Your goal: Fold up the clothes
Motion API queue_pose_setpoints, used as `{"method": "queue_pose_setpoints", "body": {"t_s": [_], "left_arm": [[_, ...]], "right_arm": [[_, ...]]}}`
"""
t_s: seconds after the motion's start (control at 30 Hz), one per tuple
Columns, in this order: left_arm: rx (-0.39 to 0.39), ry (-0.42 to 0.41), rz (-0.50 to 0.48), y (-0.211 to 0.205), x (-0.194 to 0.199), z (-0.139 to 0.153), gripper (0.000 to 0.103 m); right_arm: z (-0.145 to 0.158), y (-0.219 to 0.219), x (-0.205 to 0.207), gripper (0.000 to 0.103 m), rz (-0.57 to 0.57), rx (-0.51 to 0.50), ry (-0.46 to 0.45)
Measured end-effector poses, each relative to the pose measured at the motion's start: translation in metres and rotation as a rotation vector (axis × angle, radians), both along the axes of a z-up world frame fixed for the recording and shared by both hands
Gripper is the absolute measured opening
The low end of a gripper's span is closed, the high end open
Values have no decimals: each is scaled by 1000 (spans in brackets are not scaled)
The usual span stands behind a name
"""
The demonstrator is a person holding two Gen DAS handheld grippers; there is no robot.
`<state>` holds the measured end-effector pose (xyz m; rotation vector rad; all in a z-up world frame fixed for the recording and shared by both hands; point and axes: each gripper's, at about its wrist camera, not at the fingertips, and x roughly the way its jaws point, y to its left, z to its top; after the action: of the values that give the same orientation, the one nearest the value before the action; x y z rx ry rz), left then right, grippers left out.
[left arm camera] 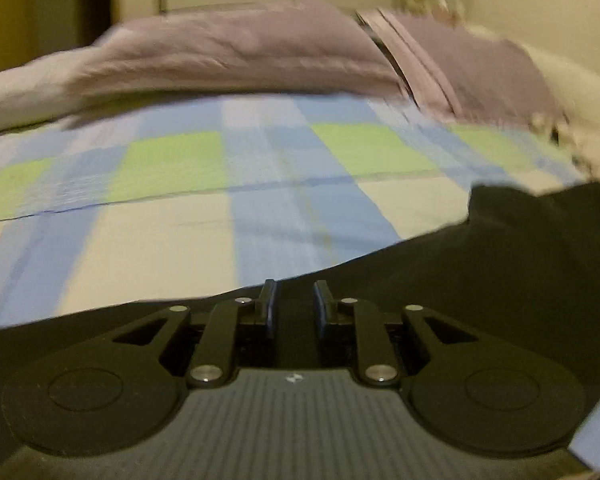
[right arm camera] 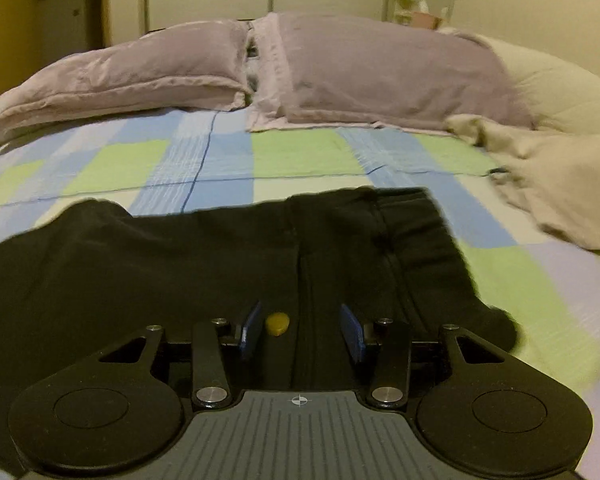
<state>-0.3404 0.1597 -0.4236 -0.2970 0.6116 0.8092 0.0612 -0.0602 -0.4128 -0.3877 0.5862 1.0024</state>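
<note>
Black garment [right arm camera: 220, 264] spread flat on the checked bedsheet [right arm camera: 300, 152], yellow button [right arm camera: 277, 324] seen between the parted fingers of the right gripper [right arm camera: 300, 330], left gripper [left arm camera: 295, 304] held narrowly apart over its dark edge, lilac pillows [right arm camera: 340, 68] lined up behind.

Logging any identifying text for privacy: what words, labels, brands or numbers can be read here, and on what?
No readable text.
Left gripper: small white logo mark on its body, no letters.
Right gripper: crosshair sign, no words.
Black garment: small yellow spot, too blurred to read.
</note>
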Motion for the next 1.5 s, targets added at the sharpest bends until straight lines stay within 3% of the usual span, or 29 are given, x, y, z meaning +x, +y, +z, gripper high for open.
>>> {"method": "queue_pose_setpoints", "body": {"t_s": [0.07, 0.1, 0.17, 0.23, 0.37, 0.43, 0.5, 0.57, 0.67, 0.7, 0.8, 0.87, 1.13, 1.5], "left_arm": [[53, -10, 36, -13, -31, 6, 18], [58, 23, 64, -18, -47, 1, 18], [36, 93, 128, -21, -75, -13, 19], [4, 32, 201, -24, -114, -24, 19], [5, 38, 306, -39, -145, -6, 14], [-5, -8, 299, -45, -151, -3, 15], [-22, 18, 296, -47, -144, -15, 17], [12, 60, 301, -52, -135, -22, 17], [4, 101, 317, -66, -128, -10, 16], [-32, 88, 327, -69, -131, -7, 16], [-114, 51, 357, -82, -143, 4, 18], [-141, 47, 383, -94, -150, 10, 22], [-121, 82, 423, -133, -175, 35, 34], [-63, 70, 395, -175, -189, 60, 38]], "right_arm": [[12, -14, -24, 46, 22, 27, -37], [14, -21, -37, 46, 46, 30, -47], [-3, -28, -54, 46, 64, -57, -60], [-21, -40, -64, 46, 57, -44, -108], [-2, -41, -81, 46, -2, -29, -95], [12, -42, -96, 46, 6, 28, -95], [7, -40, -111, 46, 49, 53, -22], [-4, -35, -125, 46, 65, 18, -10], [-20, -28, -148, 46, 71, -60, -65], [-22, -26, -154, 46, 69, -82, -75], [3, -30, -165, 46, 20, -92, -6], [16, -41, -177, 46, 2, -35, 56], [15, -62, -235, 46, -17, -41, 229], [53, -90, -259, 46, 13, 6, 178]]}}
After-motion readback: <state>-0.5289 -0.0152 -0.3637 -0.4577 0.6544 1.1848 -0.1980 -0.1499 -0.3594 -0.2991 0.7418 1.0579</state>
